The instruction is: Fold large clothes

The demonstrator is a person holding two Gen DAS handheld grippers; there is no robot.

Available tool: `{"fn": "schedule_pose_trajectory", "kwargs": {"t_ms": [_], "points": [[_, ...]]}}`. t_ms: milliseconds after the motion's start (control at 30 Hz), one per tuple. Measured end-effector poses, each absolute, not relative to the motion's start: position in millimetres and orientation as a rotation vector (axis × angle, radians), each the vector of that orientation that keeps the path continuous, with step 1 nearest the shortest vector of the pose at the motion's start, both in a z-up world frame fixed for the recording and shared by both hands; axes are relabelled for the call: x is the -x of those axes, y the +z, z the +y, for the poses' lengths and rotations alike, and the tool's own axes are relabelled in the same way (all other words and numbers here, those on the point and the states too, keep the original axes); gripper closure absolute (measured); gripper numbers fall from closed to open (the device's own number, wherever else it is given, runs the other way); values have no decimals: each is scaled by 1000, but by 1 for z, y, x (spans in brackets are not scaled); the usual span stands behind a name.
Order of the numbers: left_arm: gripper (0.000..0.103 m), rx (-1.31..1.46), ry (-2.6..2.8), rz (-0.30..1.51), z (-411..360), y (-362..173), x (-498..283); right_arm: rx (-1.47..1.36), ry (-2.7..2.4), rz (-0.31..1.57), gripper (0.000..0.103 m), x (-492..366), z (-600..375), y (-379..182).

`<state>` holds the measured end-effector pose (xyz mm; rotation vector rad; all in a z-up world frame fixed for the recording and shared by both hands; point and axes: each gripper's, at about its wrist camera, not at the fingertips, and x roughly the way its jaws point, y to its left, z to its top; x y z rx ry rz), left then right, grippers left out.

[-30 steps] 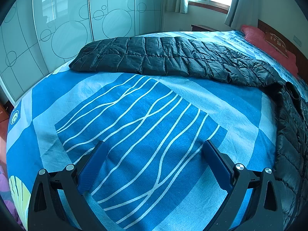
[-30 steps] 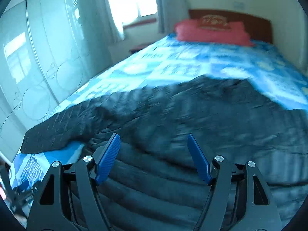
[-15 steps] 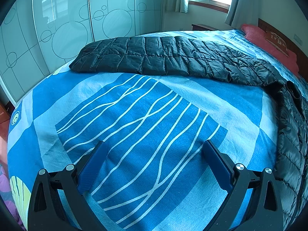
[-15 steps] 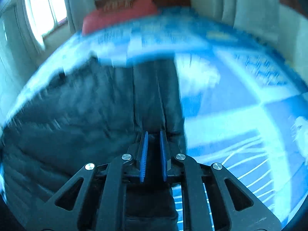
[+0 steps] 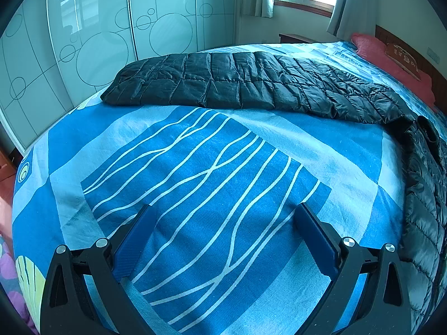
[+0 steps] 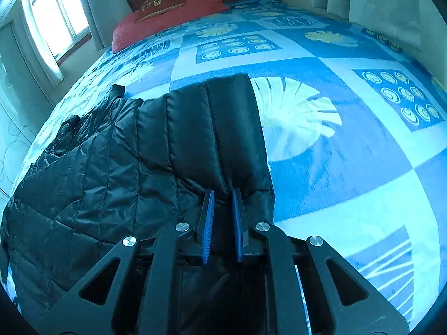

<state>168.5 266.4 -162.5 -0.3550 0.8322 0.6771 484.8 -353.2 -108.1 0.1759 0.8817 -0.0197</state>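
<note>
Folding is judged as barely being started: the black down jacket (image 5: 251,83) is being left spread flat across the bed (image 5: 195,181), one sleeve stretched toward the wardrobe, nothing doubled over yet. Its other sleeve, on the jacket's far side, is being pinched by the right gripper (image 6: 223,192), jaws nearly closed on fabric. The left gripper (image 5: 223,212) is being held low over bare sheet beside the jacket, jaws wide apart, empty.
</note>
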Motion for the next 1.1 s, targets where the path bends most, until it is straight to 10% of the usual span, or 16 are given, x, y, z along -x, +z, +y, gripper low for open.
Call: {"fn": "schedule_pose_trajectory", "kwargs": {"t_ms": [433,567,1100], "points": [[4,350,680,834,266,-162,-168,-101,-98,846,76,-522,-343,-112],[4,350,680,832,264,-162,-169,-90,-62,760,37,-476,-318,-88],[4,357,676,829,263,-161,-167,-47,-36,807,31,-418,-260,-133]]}}
